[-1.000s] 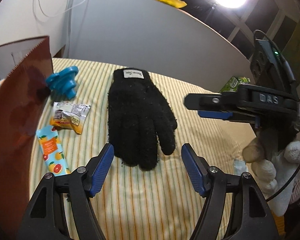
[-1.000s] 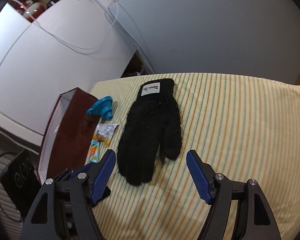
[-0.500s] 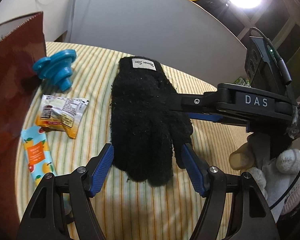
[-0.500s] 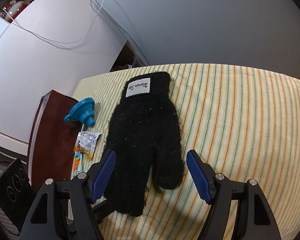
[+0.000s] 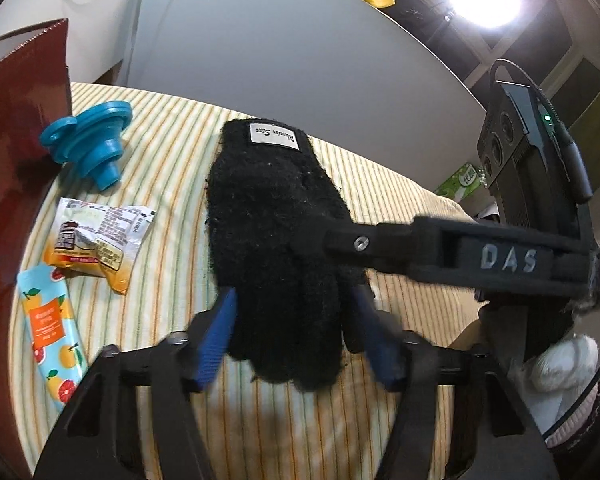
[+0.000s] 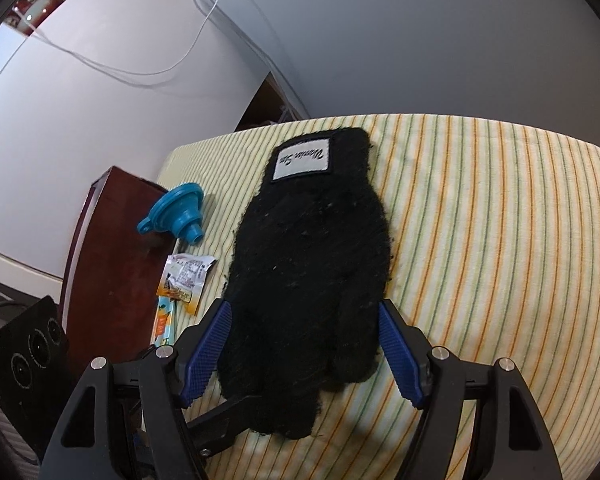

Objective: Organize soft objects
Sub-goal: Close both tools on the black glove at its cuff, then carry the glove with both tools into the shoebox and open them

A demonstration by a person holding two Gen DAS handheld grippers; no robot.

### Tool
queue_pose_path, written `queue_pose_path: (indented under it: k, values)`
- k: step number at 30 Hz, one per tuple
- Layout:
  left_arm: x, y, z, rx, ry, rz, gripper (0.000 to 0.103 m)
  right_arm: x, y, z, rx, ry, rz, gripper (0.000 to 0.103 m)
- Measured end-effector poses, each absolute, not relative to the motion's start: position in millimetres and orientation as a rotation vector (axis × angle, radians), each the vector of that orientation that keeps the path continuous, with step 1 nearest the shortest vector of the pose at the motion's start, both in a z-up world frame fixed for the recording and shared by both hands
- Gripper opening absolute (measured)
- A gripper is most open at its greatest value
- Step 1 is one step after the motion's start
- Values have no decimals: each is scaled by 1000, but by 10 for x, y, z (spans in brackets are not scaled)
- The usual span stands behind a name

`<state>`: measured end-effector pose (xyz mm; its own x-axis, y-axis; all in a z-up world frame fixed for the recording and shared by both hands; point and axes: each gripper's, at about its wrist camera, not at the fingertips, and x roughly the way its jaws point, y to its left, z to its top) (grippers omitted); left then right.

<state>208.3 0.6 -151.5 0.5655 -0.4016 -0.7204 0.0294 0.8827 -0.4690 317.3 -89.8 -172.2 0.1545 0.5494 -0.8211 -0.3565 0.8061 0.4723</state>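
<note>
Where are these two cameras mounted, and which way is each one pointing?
Left wrist: sits on the left gripper, looks forward along its blue-padded fingers at the black glove; the right gripper and a gloved hand show.
Right wrist: sits on the right gripper, looks down at the same glove between its open fingers.
Shared: glove, blue funnel, snack packets, striped cloth.

glove [image 5: 276, 232]: 1 | funnel [image 5: 90, 140]: 1 | snack packets [image 5: 96, 244]: 2 | box [image 5: 16, 152]: 1
</note>
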Motion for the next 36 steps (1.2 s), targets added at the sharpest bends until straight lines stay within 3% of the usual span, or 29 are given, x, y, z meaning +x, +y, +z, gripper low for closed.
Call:
queue_pose_path:
  k: [6,9,20,36]
  values:
    - [2027,12,-1511,-466,940,-290,30,3091,-868,-1679,186,1238,672,39]
    - [1951,19,-1460,-490,923,-305,26,2978,-898,-1611,183,1218,692,34]
    - [1547,-156,-1072,-402,827,-345,25,2447,-1044,-1221,187,1103,729,30]
    - [906,205,-317,-333,637,-293,25,1810,-760,-311,157,916,864,29]
